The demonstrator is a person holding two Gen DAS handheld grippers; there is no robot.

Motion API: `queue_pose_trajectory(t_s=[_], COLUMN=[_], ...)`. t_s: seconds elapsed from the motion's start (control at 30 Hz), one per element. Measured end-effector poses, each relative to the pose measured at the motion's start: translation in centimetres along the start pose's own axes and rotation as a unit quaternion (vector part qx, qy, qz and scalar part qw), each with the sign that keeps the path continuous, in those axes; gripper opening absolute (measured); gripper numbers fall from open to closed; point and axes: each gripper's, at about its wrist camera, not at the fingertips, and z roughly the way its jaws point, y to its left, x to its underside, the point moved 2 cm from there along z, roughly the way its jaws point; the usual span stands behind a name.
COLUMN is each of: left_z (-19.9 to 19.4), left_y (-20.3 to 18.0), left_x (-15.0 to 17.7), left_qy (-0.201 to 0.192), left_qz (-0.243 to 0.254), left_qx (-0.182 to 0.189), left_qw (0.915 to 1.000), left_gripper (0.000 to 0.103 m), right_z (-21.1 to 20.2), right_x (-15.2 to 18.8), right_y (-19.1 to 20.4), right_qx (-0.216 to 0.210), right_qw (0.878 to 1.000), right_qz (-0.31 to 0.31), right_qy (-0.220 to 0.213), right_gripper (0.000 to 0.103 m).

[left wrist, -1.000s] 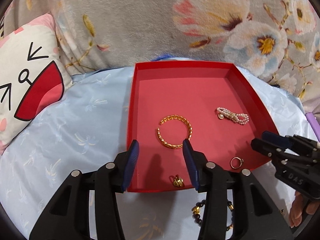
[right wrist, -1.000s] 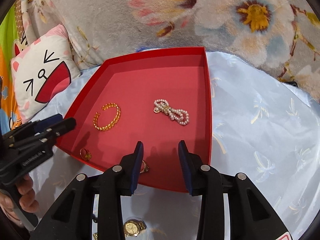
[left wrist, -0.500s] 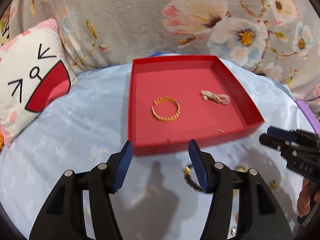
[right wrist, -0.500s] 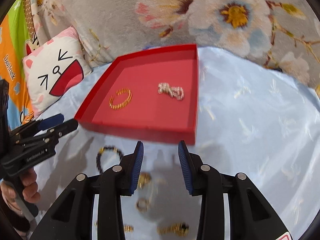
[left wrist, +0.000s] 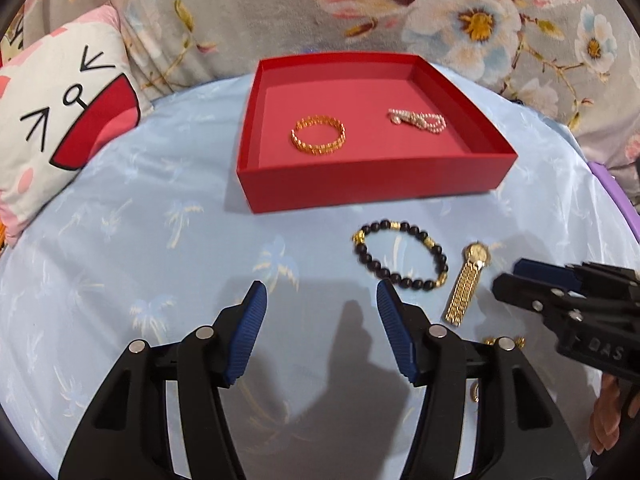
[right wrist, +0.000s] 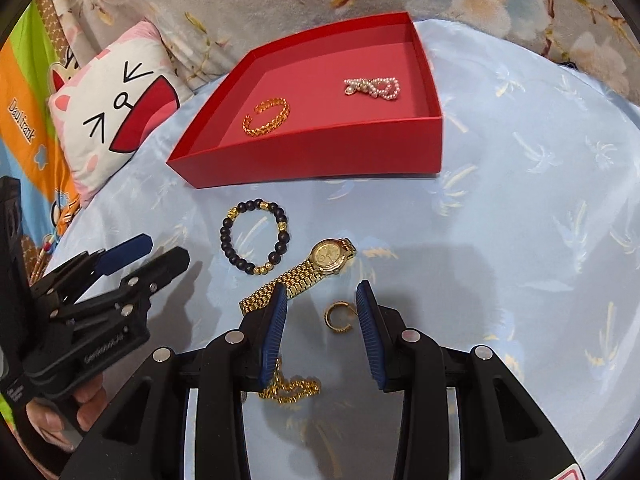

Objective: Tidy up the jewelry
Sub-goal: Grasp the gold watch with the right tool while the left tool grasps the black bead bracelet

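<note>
A red tray [left wrist: 372, 192] [right wrist: 320, 156] on the light blue cloth holds a gold bangle [left wrist: 319, 134] [right wrist: 267, 117] and a pearl piece [left wrist: 418, 120] [right wrist: 372, 87]. In front of it lie a black bead bracelet [left wrist: 400, 254] [right wrist: 254, 237], a gold watch [left wrist: 468, 280] [right wrist: 316, 266], a small gold ring [right wrist: 338, 317] and a gold chain [right wrist: 290, 388]. My left gripper [left wrist: 320, 332] is open and empty, left of the bracelet. My right gripper [right wrist: 322, 332] is open and empty, its fingers either side of the ring.
A cat-face pillow [left wrist: 60, 120] [right wrist: 116, 108] lies at the left. A floral blanket [left wrist: 400, 12] rises behind the tray. The right gripper shows at the right of the left wrist view [left wrist: 560, 300]; the left gripper shows at the left of the right wrist view [right wrist: 100, 292].
Both grippers have pulled back from over the tray toward me. The bracelet, watch, ring and chain on the cloth have come into view. Both stay open.
</note>
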Motion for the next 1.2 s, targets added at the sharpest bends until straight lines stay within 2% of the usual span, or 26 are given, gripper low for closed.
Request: queue_pose_trajectory(t_s=[0.3,0.47,0.93,1.07,1.2], left_z=[0.5,0.7,0.4,0.3,1.4], left_y=[0.2,0.1,-0.9,-2.0,-4.0], left_x=[0.7,0.8,0.7,-0.1,-1.5], left_qy=[0.007,0.011,0.009,0.012,0.013], left_qz=[0.004,0.003,0.007,0.004,0.015], left_qx=[0.012,0.018,0.023,0.044,0.033], left_qw=[0.9999,0.9998,0.9997,0.9989,0.9992], left_gripper=[0.055,0.055,0.056,0.073,0.074], right_z=[2.4,2.7,0.4,-1.3,-2.7], right_x=[-1.8,-1.9,-1.3,-1.6,-1.6], right_y=[1.2,1.4,-1.8,-2.0,-2.6], right_qx=[0.047,0.075,0.043,0.041,0.044], right_qw=[0.999,0.996,0.999,0.998,0.997], right_qz=[-0.024,-0.049,-0.01,-0.012,-0.013], right_qy=[-0.005,-0.02,-0.028,-0.045,-0.055], right_gripper=[0.035,0.021,0.021,0.021,0.021])
